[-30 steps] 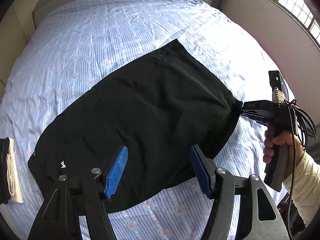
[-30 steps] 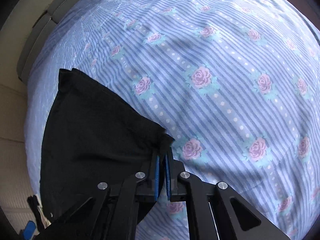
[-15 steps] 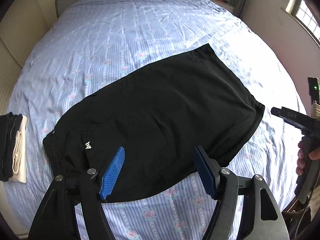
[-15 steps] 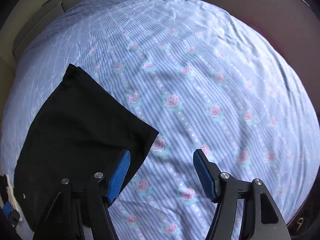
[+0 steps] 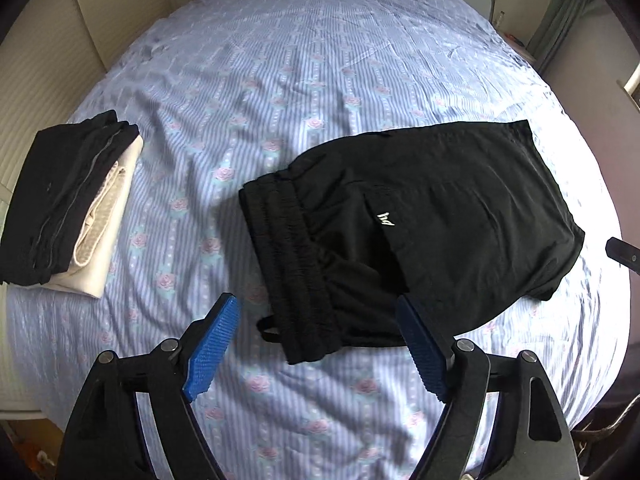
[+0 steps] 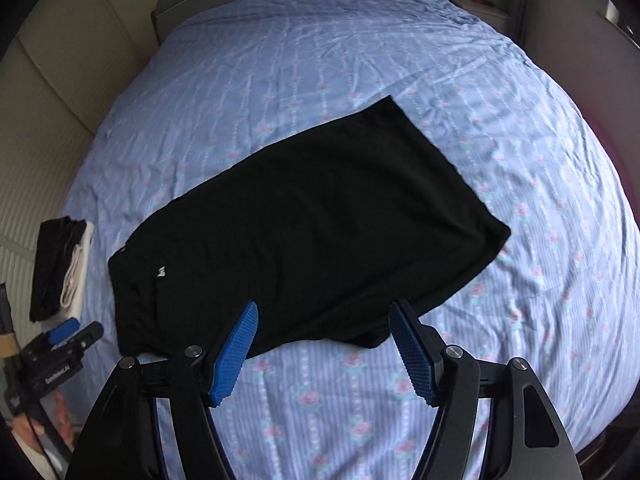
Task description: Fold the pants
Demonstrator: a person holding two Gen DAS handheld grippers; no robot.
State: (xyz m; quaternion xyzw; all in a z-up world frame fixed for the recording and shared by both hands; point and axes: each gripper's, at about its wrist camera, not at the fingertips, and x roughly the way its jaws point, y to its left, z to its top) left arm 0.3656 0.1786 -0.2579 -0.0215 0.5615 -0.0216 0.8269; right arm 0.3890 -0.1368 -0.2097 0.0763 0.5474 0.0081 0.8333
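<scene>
A bed (image 5: 320,80) covered by a blue striped sheet with roses is seen. Black pants (image 5: 420,232) are laid flat on it, beneath both grippers. The left gripper (image 5: 320,344) and right gripper (image 6: 324,354) are opening, nothing gripped between the jaws.

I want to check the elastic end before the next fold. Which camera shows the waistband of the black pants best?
The left wrist view: the ribbed waistband of the black pants lies close, lit and unobstructed, its gathers clear. In the right wrist view the waistband end is farther off, dark, with no ribbing visible.
</scene>
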